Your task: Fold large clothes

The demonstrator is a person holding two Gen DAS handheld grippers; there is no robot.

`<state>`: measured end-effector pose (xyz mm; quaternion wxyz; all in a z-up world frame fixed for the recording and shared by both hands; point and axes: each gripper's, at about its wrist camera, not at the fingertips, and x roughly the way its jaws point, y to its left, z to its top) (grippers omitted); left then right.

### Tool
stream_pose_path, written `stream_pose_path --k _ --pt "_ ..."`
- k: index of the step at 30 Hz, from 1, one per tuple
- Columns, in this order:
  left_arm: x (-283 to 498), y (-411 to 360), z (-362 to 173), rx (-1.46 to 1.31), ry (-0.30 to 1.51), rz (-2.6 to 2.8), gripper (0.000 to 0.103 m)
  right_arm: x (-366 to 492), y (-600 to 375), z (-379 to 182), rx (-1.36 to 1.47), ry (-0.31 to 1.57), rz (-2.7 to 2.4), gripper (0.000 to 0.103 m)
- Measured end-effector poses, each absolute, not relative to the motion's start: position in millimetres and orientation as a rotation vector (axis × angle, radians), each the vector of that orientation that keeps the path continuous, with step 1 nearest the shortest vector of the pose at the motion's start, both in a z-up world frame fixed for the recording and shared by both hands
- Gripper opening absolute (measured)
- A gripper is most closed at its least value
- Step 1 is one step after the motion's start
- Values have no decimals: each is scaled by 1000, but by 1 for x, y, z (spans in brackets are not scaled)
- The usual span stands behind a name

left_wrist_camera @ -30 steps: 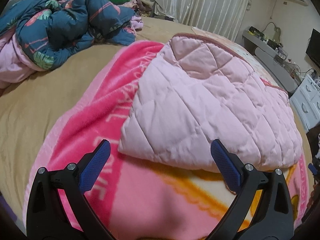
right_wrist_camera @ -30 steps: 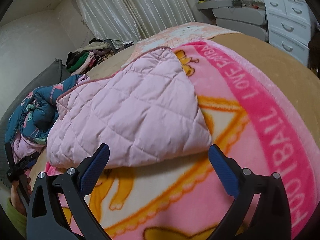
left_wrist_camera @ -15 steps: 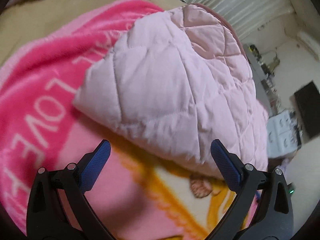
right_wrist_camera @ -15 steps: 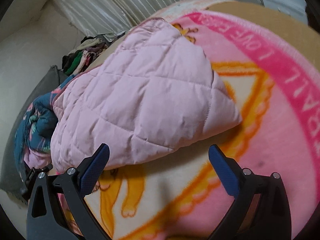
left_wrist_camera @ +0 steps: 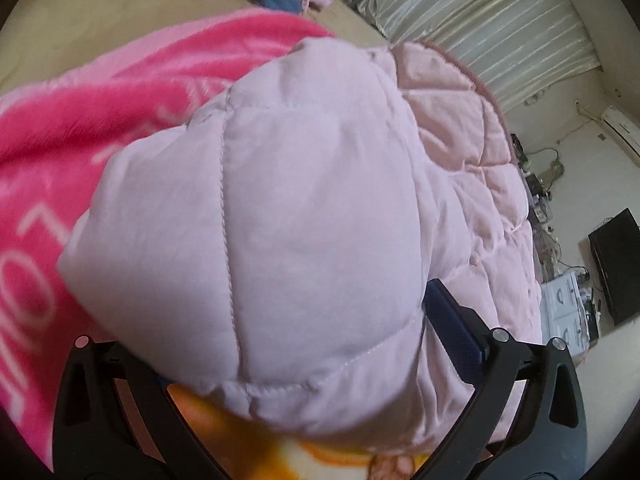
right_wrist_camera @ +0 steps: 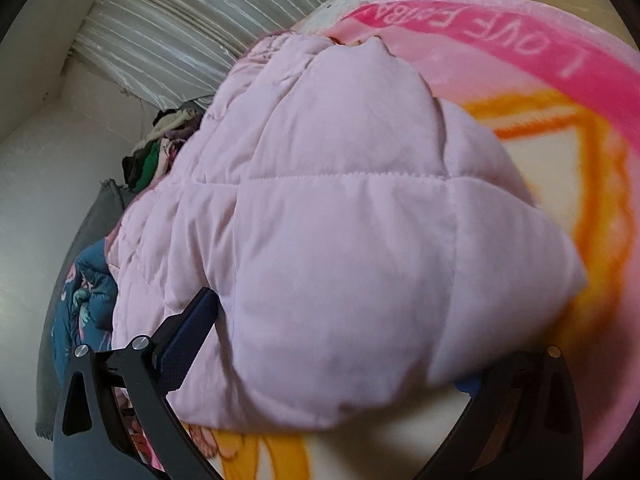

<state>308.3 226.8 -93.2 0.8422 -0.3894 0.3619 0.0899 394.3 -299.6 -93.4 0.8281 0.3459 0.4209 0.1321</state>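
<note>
Both grippers are right up against the pink quilted jacket (left_wrist_camera: 304, 216) rn, one at each near corner. It's lying folded on a pink fleece blanket (left_wrist_camera: 80, 152) w/ white lettering and an orange cartoon print, spread over a tan bedsheet (left_wrist_camera: 72, 36).

Left gripper (left_wrist_camera: 288, 364): jaws spread wide, the jacket's near left corner bulges in between them. Right-hand blue pad (left_wrist_camera: 452, 324) is visible just beside the puffy fabric, the other pad is buried under the corner so can't see it. Not pinching anything as far as I can tell.

Right gripper (right_wrist_camera: 332, 360): same deal, fingers wide apart w/ the jacket's (right_wrist_camera: 344, 240) near right corner sitting in the gap. One blue pad (right_wrist_camera: 188, 328) shows on the left of the view, touching the quilting; the other is mostly hidden under the corner, just a sliver of blue peeks out. Blanket (right_wrist_camera: 560, 128) runs off to the right there.

Bg stuff: teal floral duvet (right_wrist_camera: 84, 304) bunched up at the far side, a clothes pile (right_wrist_camera: 160, 148) by the white curtains (left_wrist_camera: 488, 28), dark TV (left_wrist_camera: 616, 264) on the wall side. Pics are a bit blurry btw.
</note>
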Motion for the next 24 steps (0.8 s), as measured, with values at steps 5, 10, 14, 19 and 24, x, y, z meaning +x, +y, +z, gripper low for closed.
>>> stream_pose_path --k 5,10,14,19,24 --pt "317 209 -70 -674 737 229 66 400 -285 -74 640 838 313 64" --pt "313 181 -33 -475 707 222 36 393 -265 -38 433 759 349 39" --pt "302 171 -7 -380 687 208 30 376 -247 -8 279 699 373 34" --pt "280 164 15 -316 682 187 28 341 -232 24 147 642 421 32" --pt "249 160 25 -288 674 164 28 292 -230 40 79 599 451 32"
